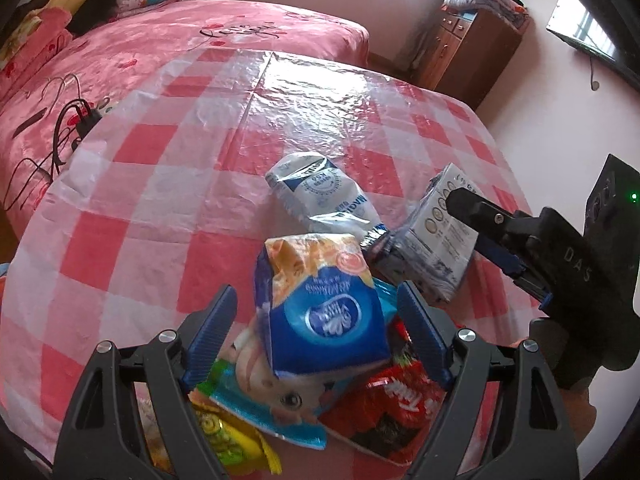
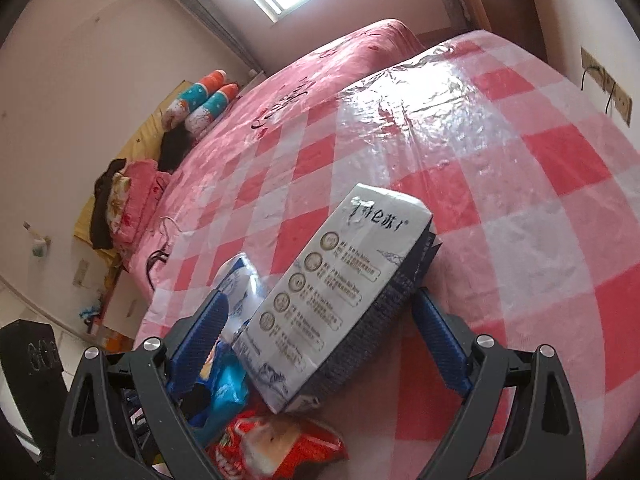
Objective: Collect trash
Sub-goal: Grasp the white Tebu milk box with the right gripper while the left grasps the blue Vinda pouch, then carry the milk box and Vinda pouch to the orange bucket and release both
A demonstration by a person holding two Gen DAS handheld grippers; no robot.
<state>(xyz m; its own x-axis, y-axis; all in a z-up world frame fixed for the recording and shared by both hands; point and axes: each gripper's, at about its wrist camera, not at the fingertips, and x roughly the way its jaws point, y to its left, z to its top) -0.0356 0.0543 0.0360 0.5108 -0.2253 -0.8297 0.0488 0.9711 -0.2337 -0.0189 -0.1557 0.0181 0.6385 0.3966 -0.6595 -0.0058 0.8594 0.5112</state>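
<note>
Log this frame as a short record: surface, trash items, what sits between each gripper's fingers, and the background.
surface: table with a pink checked cloth
trash: blue pack, white carton, white pouch, red wrapper, yellow wrapper
left gripper: fingers open either side of the blue pack, no contact visible
right gripper: fingers open around the white carton, pads clear of it
background: bed, wooden cabinet

I saw the wrappers (image 1: pixel 280 412) heaped on the surface (image 1: pixel 160 184), a crumpled carton (image 1: pixel 320 312) on top. The bed (image 1: pixel 168 40) stood behind.
</note>
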